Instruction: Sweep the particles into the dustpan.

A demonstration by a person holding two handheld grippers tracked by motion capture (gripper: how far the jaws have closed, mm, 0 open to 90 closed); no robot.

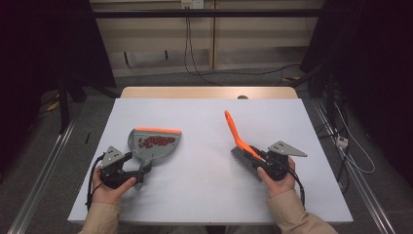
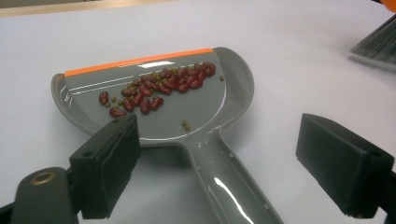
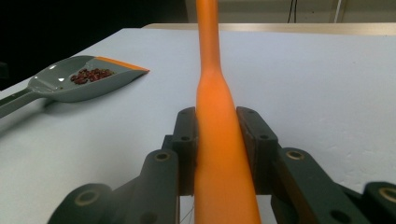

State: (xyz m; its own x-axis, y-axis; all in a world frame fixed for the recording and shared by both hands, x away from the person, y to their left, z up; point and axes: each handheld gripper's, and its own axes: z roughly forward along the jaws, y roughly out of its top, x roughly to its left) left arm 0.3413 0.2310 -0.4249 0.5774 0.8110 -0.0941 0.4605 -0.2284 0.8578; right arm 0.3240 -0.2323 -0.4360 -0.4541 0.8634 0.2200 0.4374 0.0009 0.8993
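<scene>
A grey dustpan (image 1: 146, 148) with an orange lip lies left of centre on the white table, holding a heap of red beans (image 1: 157, 142) and a few small green ones. My left gripper (image 1: 139, 170) stands open, its jaws wide on either side of the dustpan's handle (image 2: 224, 177) without touching it. My right gripper (image 1: 258, 155) is shut on the orange handle (image 3: 219, 140) of a brush (image 1: 234, 130). The brush's grey bristles (image 1: 243, 158) rest on the table and its handle points up and away. The dustpan (image 3: 70, 86) also shows far left in the right gripper view.
The white table top (image 1: 204, 190) has bare room in the middle and at the front. A wooden strip (image 1: 209, 92) runs along its far edge. Cables (image 1: 350, 151) lie on the floor to the right, with dark stands at both sides.
</scene>
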